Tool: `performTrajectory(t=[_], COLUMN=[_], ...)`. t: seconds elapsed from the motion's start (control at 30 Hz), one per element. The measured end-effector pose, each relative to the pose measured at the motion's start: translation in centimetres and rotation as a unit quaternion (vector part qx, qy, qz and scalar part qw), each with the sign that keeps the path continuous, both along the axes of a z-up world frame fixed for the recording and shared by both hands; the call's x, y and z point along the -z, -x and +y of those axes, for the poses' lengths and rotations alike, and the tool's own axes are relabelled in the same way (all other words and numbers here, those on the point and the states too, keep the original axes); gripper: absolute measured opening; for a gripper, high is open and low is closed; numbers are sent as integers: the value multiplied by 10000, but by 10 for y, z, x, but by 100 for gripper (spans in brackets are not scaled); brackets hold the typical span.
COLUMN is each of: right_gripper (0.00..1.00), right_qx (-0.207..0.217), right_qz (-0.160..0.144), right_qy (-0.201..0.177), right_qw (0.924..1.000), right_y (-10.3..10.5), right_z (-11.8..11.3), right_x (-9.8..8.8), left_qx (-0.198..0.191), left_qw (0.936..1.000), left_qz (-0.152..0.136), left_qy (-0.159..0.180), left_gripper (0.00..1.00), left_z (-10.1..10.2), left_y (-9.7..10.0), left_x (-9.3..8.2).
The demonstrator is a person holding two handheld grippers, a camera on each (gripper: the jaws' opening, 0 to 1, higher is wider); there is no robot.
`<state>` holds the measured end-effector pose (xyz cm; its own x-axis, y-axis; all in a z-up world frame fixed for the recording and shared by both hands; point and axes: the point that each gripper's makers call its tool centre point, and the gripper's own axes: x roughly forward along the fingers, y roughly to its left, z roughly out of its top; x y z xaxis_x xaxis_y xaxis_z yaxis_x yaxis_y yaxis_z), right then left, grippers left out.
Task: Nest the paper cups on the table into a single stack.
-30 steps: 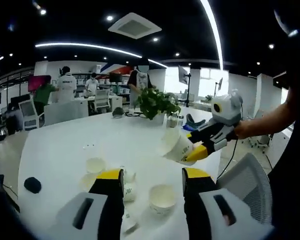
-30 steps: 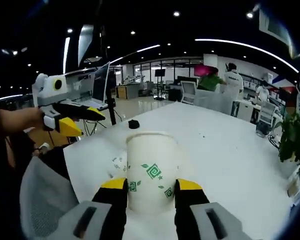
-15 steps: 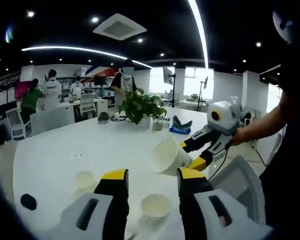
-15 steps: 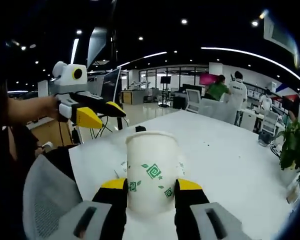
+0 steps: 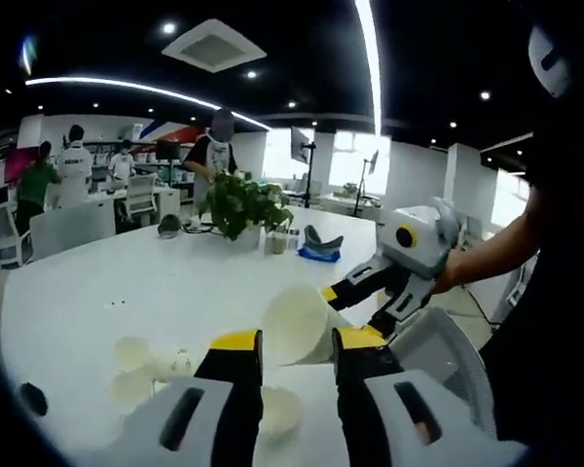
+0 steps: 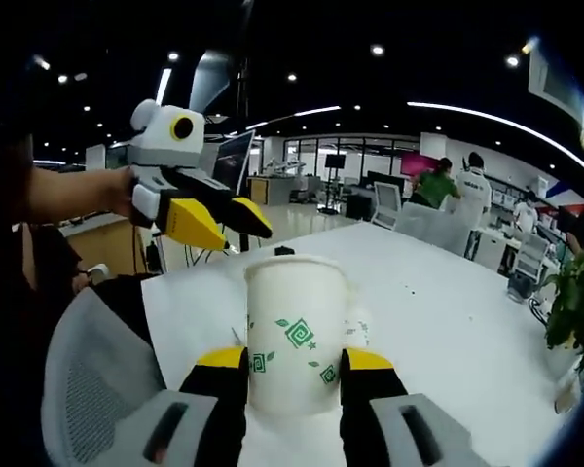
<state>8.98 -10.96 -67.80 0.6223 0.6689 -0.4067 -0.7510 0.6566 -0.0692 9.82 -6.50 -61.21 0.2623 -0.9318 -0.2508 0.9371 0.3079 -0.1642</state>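
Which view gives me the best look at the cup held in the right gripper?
The right gripper view: the paper cup sits centred and upright between that gripper's jaws, green print and rim plain. The left gripper view shows the same cup tipped, mouth toward the camera, held by the right gripper and partly behind the left gripper's jaws.

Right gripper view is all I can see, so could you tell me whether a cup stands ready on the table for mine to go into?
Observer: Yes, an open cup stands upright on the table, in line between the left gripper's jaws.
Operator: How does my cup sit relative to it?
Observer: In the left gripper view, your held cup is above it, tipped on its side, with its mouth facing that camera.
Operator: Are other cups left?
Observer: At least two more cups are on the table, left of the upright one in that view.
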Motion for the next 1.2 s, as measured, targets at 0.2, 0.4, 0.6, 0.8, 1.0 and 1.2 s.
performTrajectory(t=[0.2, 0.4, 0.6, 0.8, 1.0, 1.2], right_gripper=[36, 36, 36, 36, 36, 41], right_qx=[-166, -384, -560, -697, -722, -469], right_qz=[-102, -199, -257, -374, -433, -365], right_qy=[-6, 31, 25, 53, 21, -154], right_qw=[9998, 9991, 9981, 9969, 9965, 9981], right_y=[3, 8, 12, 18, 19, 13], right_z=[8, 17, 23, 27, 29, 25], right_x=[-3, -5, -6, -8, -9, -12], left_qx=[278, 800, 1102, 1274, 1367, 1422], left_qw=[9996, 9965, 9935, 9916, 9902, 9890], left_qz=[-16, 19, 7, 18, -60, -131], left_qy=[-112, -251, -281, -219, -271, -372], left_gripper=[24, 21, 14, 0, 0, 0], left_z=[-3, -11, -16, -17, -15, -15], left_y=[7, 25, 33, 36, 38, 38], left_x=[2, 5, 6, 2, 1, -1])
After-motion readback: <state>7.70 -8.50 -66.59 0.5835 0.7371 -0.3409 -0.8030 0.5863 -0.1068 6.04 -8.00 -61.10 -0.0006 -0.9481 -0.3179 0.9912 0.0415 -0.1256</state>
